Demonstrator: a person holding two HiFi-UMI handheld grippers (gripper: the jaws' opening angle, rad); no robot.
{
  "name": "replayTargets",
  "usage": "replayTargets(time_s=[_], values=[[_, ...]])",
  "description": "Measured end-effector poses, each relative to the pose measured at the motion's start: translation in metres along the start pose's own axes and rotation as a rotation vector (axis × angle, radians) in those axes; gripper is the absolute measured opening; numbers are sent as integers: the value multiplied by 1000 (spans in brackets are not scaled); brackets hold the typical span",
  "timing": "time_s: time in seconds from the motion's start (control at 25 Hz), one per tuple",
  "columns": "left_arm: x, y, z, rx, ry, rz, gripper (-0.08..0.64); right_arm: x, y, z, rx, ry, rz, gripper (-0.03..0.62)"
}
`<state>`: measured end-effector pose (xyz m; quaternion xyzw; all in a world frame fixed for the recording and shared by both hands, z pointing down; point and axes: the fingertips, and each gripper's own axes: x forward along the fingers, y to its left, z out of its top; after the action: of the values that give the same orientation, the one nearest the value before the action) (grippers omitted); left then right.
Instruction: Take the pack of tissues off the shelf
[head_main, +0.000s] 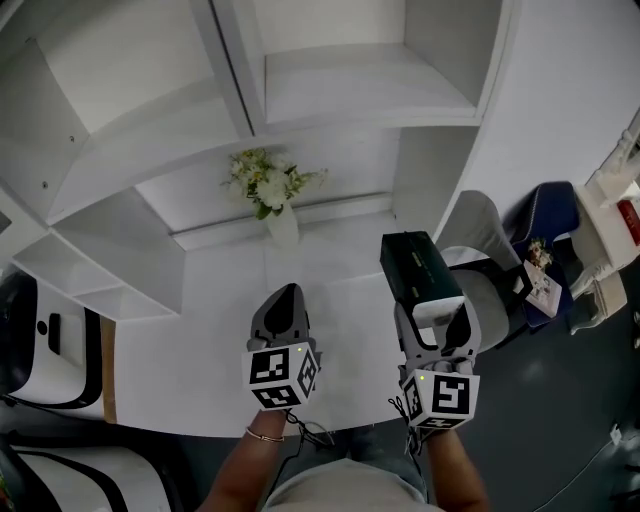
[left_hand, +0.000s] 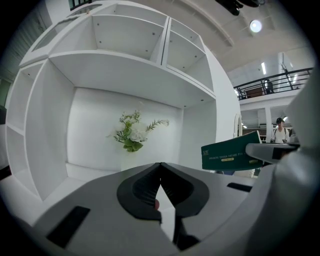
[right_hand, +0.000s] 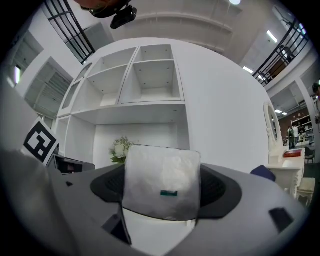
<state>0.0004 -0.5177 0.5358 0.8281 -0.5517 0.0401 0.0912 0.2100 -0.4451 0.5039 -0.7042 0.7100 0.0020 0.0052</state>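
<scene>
My right gripper (head_main: 432, 312) has its jaws wide and squeezing the pack of tissues (head_main: 420, 268). In the right gripper view the pack's (right_hand: 162, 182) white end fills the gap between the jaws. The dark green pack runs long the same way as the jaws, pointing away from me toward the shelf (head_main: 215, 300). It sits in the right middle of the head view, up in the air, and I think it is out of the shelf. My left gripper (head_main: 284, 298) has its jaws pressed together on nothing. It is in the lower middle, over the white board. The right one is doing the job, so I only need to draw it back. The flowers (head_main: 268, 183) stand farther in, at the upper middle.
</scene>
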Motion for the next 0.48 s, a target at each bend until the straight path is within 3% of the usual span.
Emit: replayTargets(time_s=[0.48], values=[[-27, 19, 25, -21, -70, 63, 17, 23, 43, 21, -24, -34, 120, 408]])
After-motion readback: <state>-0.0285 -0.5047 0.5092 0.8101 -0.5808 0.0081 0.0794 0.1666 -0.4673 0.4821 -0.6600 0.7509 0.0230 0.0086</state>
